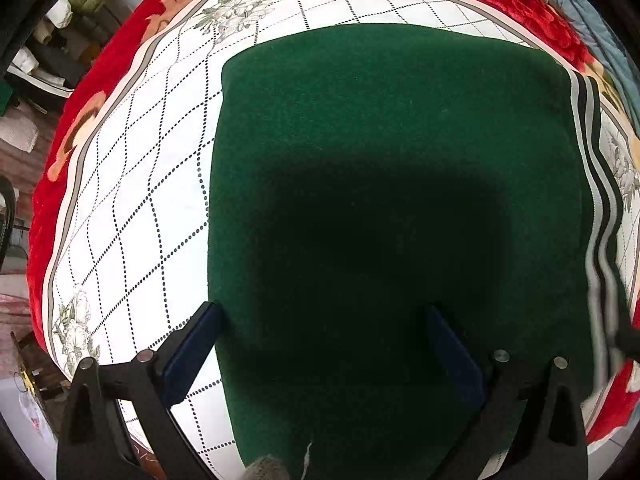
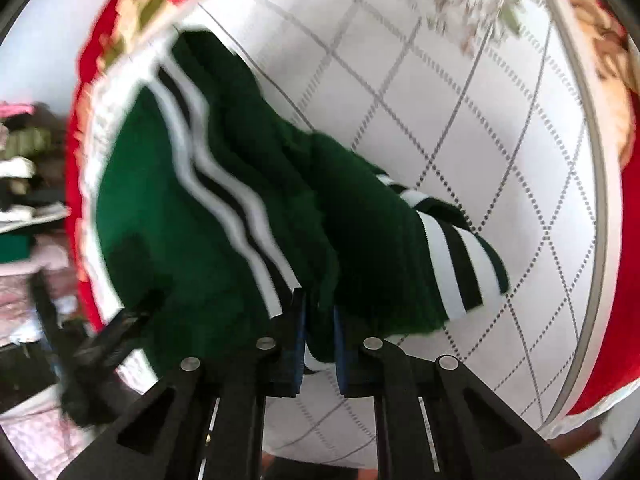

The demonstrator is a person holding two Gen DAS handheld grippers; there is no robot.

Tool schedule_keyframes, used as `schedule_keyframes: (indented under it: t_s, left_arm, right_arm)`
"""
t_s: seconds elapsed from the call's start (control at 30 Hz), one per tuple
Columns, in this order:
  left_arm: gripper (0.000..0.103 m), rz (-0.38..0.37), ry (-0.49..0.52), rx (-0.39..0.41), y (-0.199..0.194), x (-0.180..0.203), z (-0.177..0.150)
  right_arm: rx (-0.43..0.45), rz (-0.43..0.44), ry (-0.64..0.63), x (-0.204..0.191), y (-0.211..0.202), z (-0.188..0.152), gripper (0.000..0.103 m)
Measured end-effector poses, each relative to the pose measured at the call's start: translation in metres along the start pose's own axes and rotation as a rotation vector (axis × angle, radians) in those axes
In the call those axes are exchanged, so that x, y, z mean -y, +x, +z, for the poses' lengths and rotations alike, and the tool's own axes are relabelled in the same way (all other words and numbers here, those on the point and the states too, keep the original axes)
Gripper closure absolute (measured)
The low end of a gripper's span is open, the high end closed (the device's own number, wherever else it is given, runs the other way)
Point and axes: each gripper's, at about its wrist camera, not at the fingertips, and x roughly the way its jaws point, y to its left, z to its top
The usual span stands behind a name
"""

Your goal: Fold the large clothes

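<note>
A dark green sweater [image 1: 380,140] lies spread flat on a white checked cloth [image 1: 140,184]; its white-and-black striped hem [image 1: 592,152] runs down the right side. My left gripper [image 1: 322,320] is open just above the sweater's near part, its jaws wide apart and empty. In the right wrist view my right gripper [image 2: 320,320] is shut on a fold of the green sweater [image 2: 168,208] near the striped hem [image 2: 224,184] and lifts it. A striped sleeve cuff [image 2: 452,256] hangs to the right of the gripped fold.
The checked cloth [image 2: 480,120] covers a red flowered blanket [image 1: 96,68] on a bed. Shelves with clutter [image 1: 52,32] stand beyond the bed's left edge. A blue-grey quilt [image 1: 592,12] lies at the far right.
</note>
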Motion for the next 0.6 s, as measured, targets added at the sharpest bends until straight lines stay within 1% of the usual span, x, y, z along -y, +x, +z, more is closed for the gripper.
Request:
schedule_keyframes:
  t_s: [0.07, 0.1, 0.13, 0.17, 0.2, 0.23, 0.27, 0.3, 0.33, 0.37, 0.4, 0.43, 0.47, 0.53, 0.57, 0.6]
  left_arm:
    - [0.000, 0.001, 0.006, 0.008, 0.000, 0.002, -0.001]
    - [0.000, 0.004, 0.010, 0.009, 0.001, 0.004, 0.000]
    - [0.000, 0.008, 0.015, 0.006, 0.002, 0.006, 0.000]
    - [0.000, 0.010, 0.019, -0.001, 0.003, 0.007, 0.000]
    - [0.000, 0.010, 0.023, -0.011, 0.001, 0.006, -0.003]
    - [0.000, 0.017, 0.025, -0.017, -0.003, 0.005, -0.002]
    - [0.000, 0.024, 0.025, -0.011, -0.008, 0.003, 0.001]
    - [0.000, 0.032, 0.021, 0.018, -0.019, -0.003, 0.007]
    - [0.000, 0.038, 0.013, 0.040, -0.026, -0.009, 0.012]
    - [0.000, 0.048, 0.002, 0.064, -0.033, -0.016, 0.019]
    - [0.000, 0.064, -0.010, 0.094, -0.039, -0.026, 0.031]
    - [0.000, 0.077, -0.018, 0.113, -0.040, -0.032, 0.040]
    - [0.000, 0.089, -0.031, 0.133, -0.040, -0.039, 0.052]
    - [0.000, 0.116, -0.050, 0.153, -0.029, -0.054, 0.079]
    - [0.000, 0.128, -0.050, 0.157, -0.024, -0.057, 0.088]
    - [0.000, 0.146, -0.050, 0.155, -0.013, -0.060, 0.106]
  right_arm:
    - [0.022, 0.009, 0.006, 0.001, -0.012, -0.003, 0.092]
    - [0.015, -0.007, 0.007, 0.003, -0.011, -0.005, 0.092]
    - [-0.006, -0.051, 0.017, 0.009, 0.000, -0.005, 0.092]
    - [-0.052, -0.088, 0.029, 0.012, 0.019, -0.004, 0.092]
    - [-0.101, -0.110, 0.057, 0.024, 0.041, -0.003, 0.092]
    - [-0.138, -0.124, 0.059, 0.028, 0.052, -0.001, 0.091]
    - [-0.153, -0.137, 0.045, 0.027, 0.054, 0.000, 0.091]
    - [-0.159, -0.150, 0.027, 0.022, 0.049, 0.003, 0.090]
    - [-0.148, -0.158, 0.017, 0.016, 0.040, 0.007, 0.089]
    - [-0.128, -0.165, 0.003, 0.008, 0.029, 0.009, 0.086]
    - [-0.098, -0.177, -0.016, 0.003, 0.015, 0.012, 0.080]
    - [-0.045, -0.177, -0.032, -0.004, -0.003, 0.018, 0.073]
    - [-0.013, -0.159, -0.043, -0.005, -0.016, 0.022, 0.071]
    - [0.060, -0.084, -0.077, -0.017, -0.033, 0.037, 0.071]
    - [0.077, -0.038, -0.098, -0.024, -0.034, 0.047, 0.071]
    - [0.084, -0.008, -0.112, -0.037, -0.030, 0.059, 0.071]
